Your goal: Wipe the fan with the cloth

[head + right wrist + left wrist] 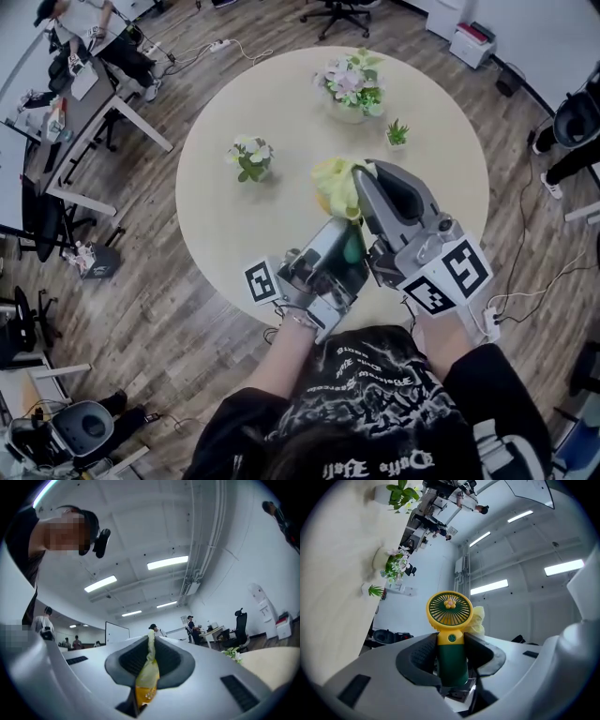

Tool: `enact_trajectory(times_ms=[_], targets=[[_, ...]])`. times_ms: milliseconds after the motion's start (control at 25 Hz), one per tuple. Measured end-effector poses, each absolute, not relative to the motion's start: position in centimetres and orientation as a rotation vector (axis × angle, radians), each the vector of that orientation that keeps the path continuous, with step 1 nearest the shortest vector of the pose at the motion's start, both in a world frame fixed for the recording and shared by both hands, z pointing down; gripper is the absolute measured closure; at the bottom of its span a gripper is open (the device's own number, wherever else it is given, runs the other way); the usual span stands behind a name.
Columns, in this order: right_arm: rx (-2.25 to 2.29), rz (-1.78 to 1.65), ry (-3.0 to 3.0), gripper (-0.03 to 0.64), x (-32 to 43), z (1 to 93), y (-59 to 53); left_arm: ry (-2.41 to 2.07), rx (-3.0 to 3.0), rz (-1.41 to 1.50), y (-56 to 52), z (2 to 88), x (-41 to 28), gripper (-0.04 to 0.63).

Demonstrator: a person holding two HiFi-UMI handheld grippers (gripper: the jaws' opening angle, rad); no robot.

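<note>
Yellow cloth point(336, 185) is pinched thin between the closed jaws of the right gripper point(149, 660) and bunches just behind the fan point(450, 620). The jaws of the left gripper point(452, 656) clamp the fan by its green handle, and both things are held in the air above the round worktop point(234, 234). That thin pinch worries me: a firm rub on the grille could tug the cloth free or twist the smooth handle in its hold. Beyond the fan stand a large flower pot point(354, 86) and a small green plant point(397, 133), with another flower pot point(250, 157) to its left. All are well apart from it, so nothing seems to block the wipe.
</note>
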State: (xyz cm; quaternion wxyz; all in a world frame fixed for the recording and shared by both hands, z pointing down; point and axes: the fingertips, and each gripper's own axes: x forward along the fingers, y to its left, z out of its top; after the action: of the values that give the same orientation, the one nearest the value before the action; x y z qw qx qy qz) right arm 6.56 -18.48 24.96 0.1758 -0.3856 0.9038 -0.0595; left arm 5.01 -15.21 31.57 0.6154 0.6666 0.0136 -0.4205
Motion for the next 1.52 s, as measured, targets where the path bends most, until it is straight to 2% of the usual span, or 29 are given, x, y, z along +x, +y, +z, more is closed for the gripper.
enact_trajectory(times_ms=[280,960,1360,1520], targets=[[-1.107,-0.179,2.628,0.574,7.5,25.6,-19.9,-0.031,1.743,-0.708,-13.8,32.9,6.7,0.4],[-1.123,-0.373,2.769,0.574,7.8,29.6,-21.2,0.006,2.039,-0.438,-11.9,32.3,6.7,0.4],[-0.698,-0.731,2.957,0.575,6.0,31.8,-19.4,0.072,2.149,-0.392,-10.2,32.2,6.8,0.4],[-0.651,-0.707,3.012,0.575,5.4,32.4,-18.2,0.082,2.115,-0.468,-10.5,31.7,6.5,0.4]])
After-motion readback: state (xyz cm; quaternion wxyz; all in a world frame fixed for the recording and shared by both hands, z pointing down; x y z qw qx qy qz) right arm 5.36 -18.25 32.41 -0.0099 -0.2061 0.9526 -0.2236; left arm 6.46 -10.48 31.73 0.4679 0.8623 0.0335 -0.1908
